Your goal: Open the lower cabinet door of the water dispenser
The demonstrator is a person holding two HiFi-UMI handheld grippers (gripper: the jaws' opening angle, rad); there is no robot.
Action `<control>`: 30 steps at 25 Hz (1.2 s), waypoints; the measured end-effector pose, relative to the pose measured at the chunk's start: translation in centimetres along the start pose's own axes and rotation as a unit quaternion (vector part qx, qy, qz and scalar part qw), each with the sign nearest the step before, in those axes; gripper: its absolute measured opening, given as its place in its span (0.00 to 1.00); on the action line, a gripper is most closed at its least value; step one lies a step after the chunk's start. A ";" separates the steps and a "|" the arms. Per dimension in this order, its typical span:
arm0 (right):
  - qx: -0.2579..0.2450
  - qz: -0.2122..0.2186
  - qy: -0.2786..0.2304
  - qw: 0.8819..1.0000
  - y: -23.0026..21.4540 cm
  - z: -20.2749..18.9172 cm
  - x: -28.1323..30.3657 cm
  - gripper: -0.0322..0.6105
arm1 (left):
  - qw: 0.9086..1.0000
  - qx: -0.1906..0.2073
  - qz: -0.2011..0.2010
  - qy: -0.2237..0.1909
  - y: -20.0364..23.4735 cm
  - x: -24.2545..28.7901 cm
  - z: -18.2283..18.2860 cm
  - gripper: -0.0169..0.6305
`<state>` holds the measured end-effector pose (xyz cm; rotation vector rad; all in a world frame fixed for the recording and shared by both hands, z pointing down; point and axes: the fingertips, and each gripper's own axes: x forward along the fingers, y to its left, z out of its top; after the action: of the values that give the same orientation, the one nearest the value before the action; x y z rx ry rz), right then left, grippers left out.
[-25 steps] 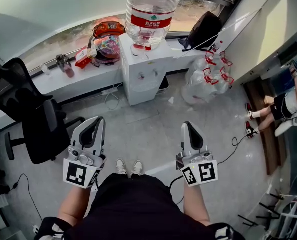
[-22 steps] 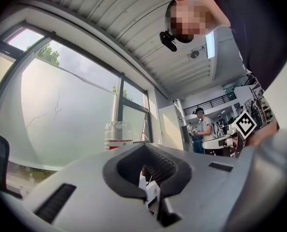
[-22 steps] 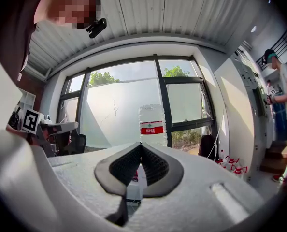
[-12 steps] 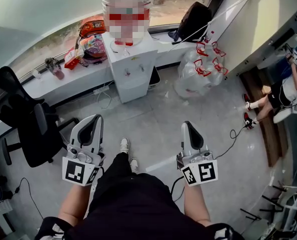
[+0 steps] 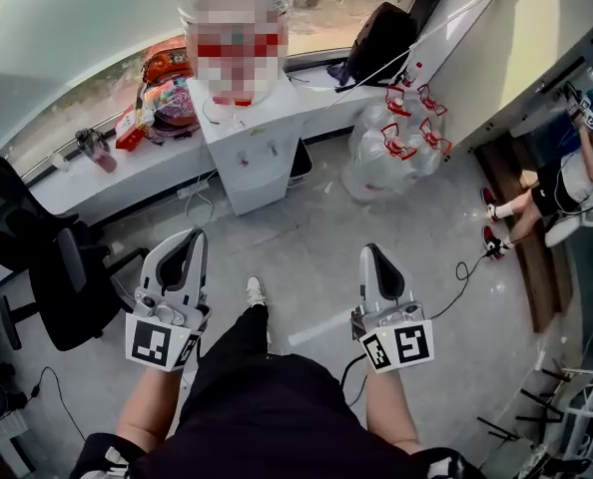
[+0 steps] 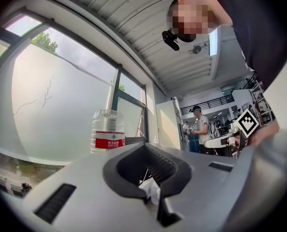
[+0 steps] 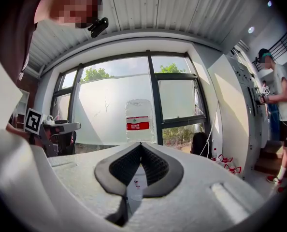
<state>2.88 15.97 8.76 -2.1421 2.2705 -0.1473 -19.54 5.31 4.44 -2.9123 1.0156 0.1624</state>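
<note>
The person's legs and one shoe fill the near edge. The left gripper and right gripper are held out level over the bare floor, well apart from each other. Each one's pads are pressed together with nothing between them; through the slit each gripper's own view shows only the dispenser far ahead.

Left of the grippers stands a black office chair. A dark cable trails over the floor on the right.

Farther off, against the window ledge, stands the white water dispenser with a large bottle on top. Its lower cabinet door is closed and faces the person. I cannot make out a handle. A white cord loops on the floor just left of its base, and clear bags of empty bottles lie just to its right.

Both grippers are well short of the door. A closed jaw will likely skate off the smooth panel unless it opens first. A hard tug could rock the top-heavy bottle, and a stride could snag the cord.
</note>
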 end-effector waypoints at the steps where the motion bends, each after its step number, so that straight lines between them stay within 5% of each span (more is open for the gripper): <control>1: -0.001 0.002 0.002 1.000 -0.2 0.0 0.9 0.06 | 1.000 -0.002 0.000 0.001 0.6 0.8 -0.3 0.04; 13: -0.012 0.021 0.025 0.999 -2.6 0.1 10.9 0.06 | 0.999 -0.029 -0.020 0.012 5.5 10.2 -3.7 0.04; 23: 0.010 0.004 0.049 0.999 -5.8 -1.3 12.0 0.06 | 0.998 -0.037 -0.048 0.024 4.1 14.4 -4.1 0.04; 30: 0.001 0.068 0.044 0.997 -7.6 -0.9 15.4 0.06 | 1.000 -0.028 0.010 0.009 4.0 15.4 -3.7 0.04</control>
<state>9.47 0.22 11.08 -2.0104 2.4531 -0.2439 -9.75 -7.62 6.21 -2.9585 1.0604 0.1690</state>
